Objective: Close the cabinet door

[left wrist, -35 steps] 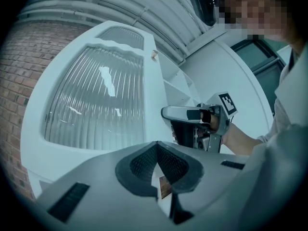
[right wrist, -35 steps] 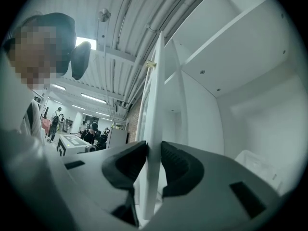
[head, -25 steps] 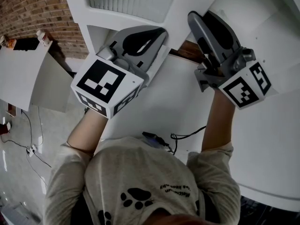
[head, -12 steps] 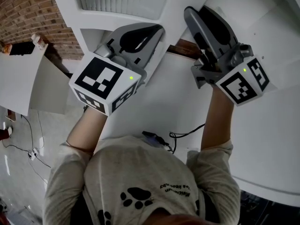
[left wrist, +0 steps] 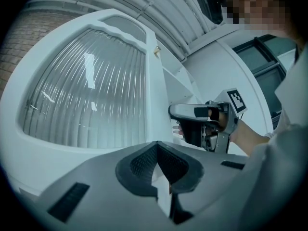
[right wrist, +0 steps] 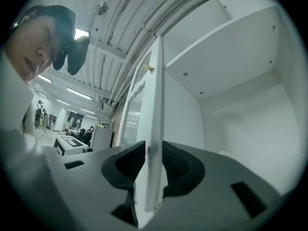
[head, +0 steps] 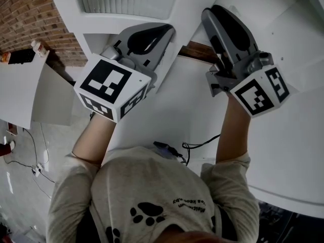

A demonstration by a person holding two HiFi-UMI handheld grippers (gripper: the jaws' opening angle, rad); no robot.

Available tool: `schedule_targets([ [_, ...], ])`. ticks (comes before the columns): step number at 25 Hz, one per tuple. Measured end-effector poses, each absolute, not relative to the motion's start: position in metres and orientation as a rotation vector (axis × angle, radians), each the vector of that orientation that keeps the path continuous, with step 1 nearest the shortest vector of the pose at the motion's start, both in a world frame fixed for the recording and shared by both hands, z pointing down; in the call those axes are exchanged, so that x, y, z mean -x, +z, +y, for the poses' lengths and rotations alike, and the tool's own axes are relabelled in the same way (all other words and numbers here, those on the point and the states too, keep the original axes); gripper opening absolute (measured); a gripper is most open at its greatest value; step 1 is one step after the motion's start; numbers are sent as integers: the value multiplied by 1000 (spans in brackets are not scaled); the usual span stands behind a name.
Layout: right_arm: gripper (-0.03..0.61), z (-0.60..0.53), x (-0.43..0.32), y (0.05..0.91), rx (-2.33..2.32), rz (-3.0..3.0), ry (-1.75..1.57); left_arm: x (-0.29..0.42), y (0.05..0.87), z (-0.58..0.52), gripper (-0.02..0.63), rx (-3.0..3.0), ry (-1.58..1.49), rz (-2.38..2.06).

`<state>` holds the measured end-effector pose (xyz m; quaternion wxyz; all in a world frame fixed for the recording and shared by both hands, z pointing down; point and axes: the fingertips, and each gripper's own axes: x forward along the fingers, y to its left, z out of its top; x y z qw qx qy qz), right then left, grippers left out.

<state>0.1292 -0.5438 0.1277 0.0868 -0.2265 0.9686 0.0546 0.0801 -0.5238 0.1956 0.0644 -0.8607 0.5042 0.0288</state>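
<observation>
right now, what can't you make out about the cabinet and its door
What is behind the glass: left gripper view, the ribbing blurs it.
The door, lower part: left gripper view, behind the left hand-held gripper.
The far room: right gripper view, too small for detail.

Soft, cool overhead strip lights (right wrist: 79,94) wash white surfaces; glare streaks the ribbed glass (left wrist: 91,100); fisheye edges curve into black vignette.

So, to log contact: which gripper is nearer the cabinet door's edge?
Right. The right gripper has the cabinet door's edge between its jaws, which have just been opening; the left gripper, jaws together, faces the door's front.
</observation>
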Motion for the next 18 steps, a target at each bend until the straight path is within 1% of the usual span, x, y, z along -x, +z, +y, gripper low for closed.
schedule_targets([
  [12,114,-546,-145,135,790,2879,150,-77,196,-531,8,2598,96,1527],
  [15,98,-542,-149,138,819,2877,137,-78,195,-530,8,2599,99,1521],
  [18,69,-536,-150,140,854,2873,129,-78,194,-530,8,2604,99,1515],
])
